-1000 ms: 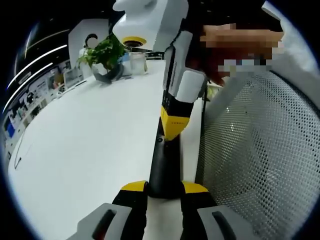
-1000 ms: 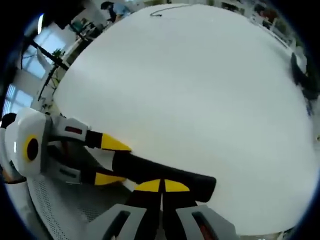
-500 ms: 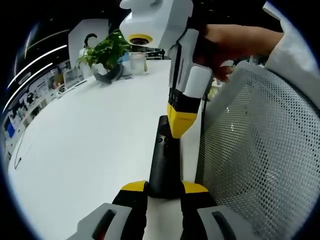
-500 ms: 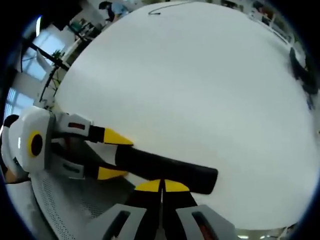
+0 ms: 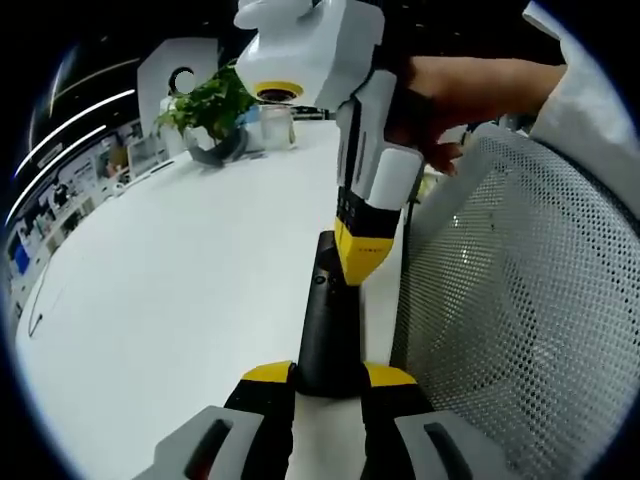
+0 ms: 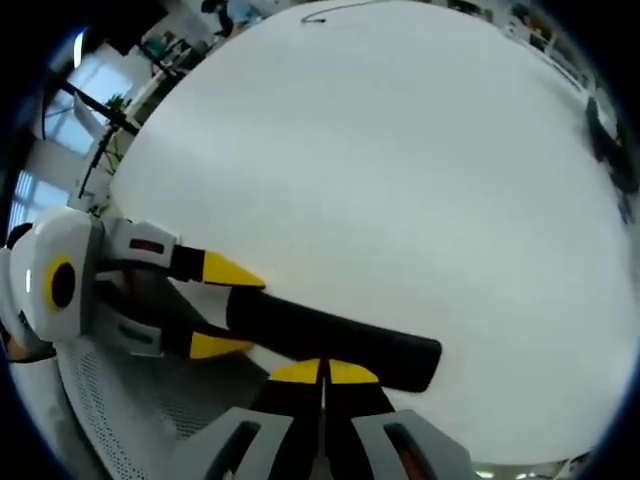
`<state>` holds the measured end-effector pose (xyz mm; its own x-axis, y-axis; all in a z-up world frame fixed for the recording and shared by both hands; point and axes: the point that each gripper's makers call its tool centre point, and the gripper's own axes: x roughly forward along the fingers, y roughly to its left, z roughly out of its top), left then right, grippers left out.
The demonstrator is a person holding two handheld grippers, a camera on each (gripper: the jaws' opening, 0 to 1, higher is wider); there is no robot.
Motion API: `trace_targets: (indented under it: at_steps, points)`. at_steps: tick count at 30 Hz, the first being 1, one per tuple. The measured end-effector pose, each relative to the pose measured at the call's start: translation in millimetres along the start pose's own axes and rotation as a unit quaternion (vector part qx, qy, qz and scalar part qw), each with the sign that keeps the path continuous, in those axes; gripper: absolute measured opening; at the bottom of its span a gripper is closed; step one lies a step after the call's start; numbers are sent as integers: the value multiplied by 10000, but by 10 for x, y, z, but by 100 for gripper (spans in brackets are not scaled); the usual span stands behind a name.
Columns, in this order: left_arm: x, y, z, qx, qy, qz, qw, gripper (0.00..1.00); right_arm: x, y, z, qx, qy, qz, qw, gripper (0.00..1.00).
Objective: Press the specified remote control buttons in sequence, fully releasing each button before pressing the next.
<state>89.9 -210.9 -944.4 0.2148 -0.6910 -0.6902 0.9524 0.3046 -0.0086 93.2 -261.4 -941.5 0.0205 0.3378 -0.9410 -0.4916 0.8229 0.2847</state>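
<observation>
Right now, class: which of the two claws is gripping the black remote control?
The left claw: it clamps the remote control's near end. The right claw is shut, its tip on the remote's top.

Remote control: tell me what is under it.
The black remote control lies on the white table, its near end between the left tongs. The right tongs, shut, cover part of its top.

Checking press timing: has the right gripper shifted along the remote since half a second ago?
Yes. In the left gripper view, the right gripper has dropped slightly toward the remote.
</observation>
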Motion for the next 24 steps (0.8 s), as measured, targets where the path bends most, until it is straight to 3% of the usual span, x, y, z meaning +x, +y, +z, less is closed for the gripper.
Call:
trace_targets:
  at_steps: [3,8,15,20,24]
  points:
    - [3,-5,4,3,-3,-6,10000,25,22,18,-23,-176,20,-66,9998,0]
    - [3,-8,3,7,-2,-1,10000,25,12,-6,-18,-77,-58,-14,10000,0]
    - [3,-8,0,11,-1,5,10000,25,8,5,-26,-189,-408,40,9990,0]
    - [4,-5,2,1,-5,22,10000,25,-4,18,-22,-350,-867,137,9955,0]
    - [4,-6,4,-7,-9,19,10000,25,0,25,1,-379,-789,116,9961,0]
